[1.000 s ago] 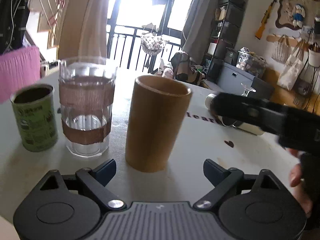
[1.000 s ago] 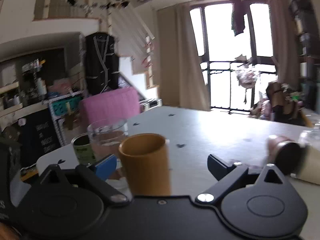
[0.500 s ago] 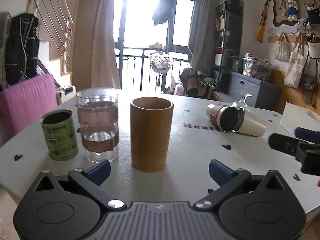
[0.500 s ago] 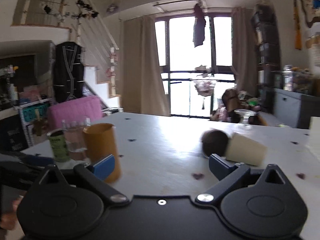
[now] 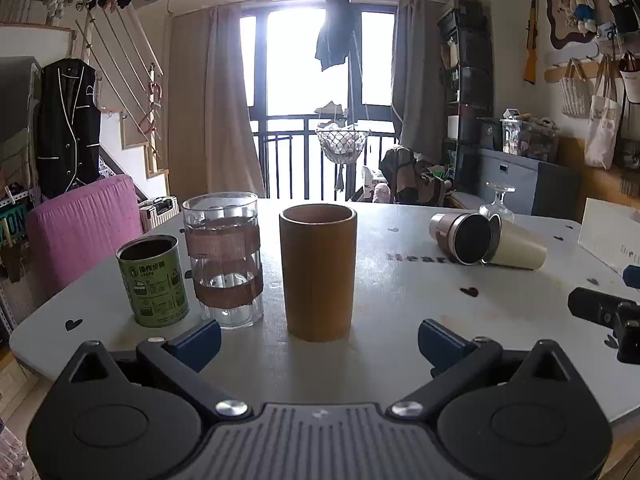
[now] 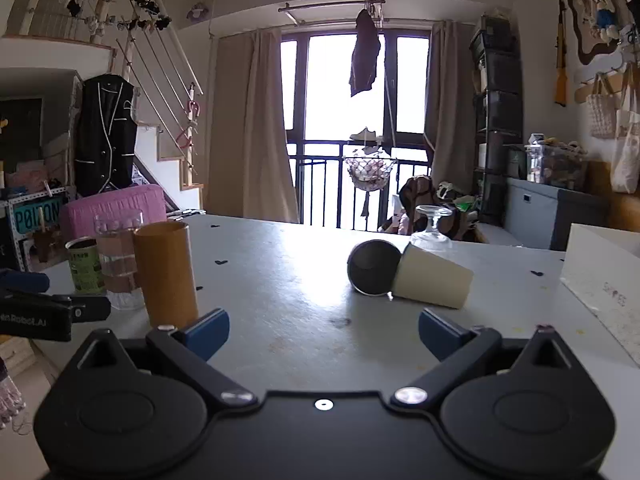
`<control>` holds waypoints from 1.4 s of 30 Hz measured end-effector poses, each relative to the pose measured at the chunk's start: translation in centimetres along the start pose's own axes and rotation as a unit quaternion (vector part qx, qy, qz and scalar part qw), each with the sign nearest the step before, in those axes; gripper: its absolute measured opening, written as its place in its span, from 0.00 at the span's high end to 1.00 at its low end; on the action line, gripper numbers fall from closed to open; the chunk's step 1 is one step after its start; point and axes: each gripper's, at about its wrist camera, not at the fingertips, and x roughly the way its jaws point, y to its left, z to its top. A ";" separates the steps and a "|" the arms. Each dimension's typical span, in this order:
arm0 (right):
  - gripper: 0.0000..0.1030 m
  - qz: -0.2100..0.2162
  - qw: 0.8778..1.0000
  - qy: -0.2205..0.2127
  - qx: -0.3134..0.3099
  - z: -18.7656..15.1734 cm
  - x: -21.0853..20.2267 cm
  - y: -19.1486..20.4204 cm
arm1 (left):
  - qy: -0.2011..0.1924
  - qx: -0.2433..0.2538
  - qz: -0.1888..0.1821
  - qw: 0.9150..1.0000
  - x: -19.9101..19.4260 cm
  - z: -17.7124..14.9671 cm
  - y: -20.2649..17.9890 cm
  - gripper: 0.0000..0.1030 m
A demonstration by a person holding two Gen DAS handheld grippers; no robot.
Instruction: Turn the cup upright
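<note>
A tall brown cup [image 5: 318, 272] stands upright on the white table [image 5: 400, 292], just beyond my open left gripper [image 5: 318, 342]; it also shows at the left in the right wrist view [image 6: 166, 272]. A cream cup [image 6: 434, 282] and a copper cup with a dark mouth [image 6: 372, 266] lie on their sides, touching, ahead of my open, empty right gripper [image 6: 324, 330]. They also show at the right in the left wrist view: the cream cup [image 5: 518, 246] and the copper cup [image 5: 460, 236].
A glass with brown bands [image 5: 224, 258] and a green tin [image 5: 154, 280] stand left of the brown cup. An upturned wine glass [image 6: 432, 228] stands behind the lying cups. A white card [image 6: 600, 276] stands at the table's right. A pink chair [image 5: 80, 224] is at the left.
Both grippers have drawn back from the table and levelled out. The right gripper has swung right, from facing the brown cup to facing the lying cups. The brown cup stands as before.
</note>
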 end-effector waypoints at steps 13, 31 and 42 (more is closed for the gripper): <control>0.01 0.002 1.000 0.007 -0.001 -0.4 0.0 0.4 | -0.002 -0.004 0.003 1.000 0.0 0.0 0.2 0.00; 0.01 -0.002 1.000 0.007 -0.004 -0.5 0.1 0.5 | 0.000 -0.005 0.004 1.000 0.0 0.0 0.2 0.00; 0.01 -0.003 1.000 0.006 -0.005 -0.5 0.1 0.5 | 0.000 -0.004 0.004 1.000 -0.1 0.0 0.1 0.00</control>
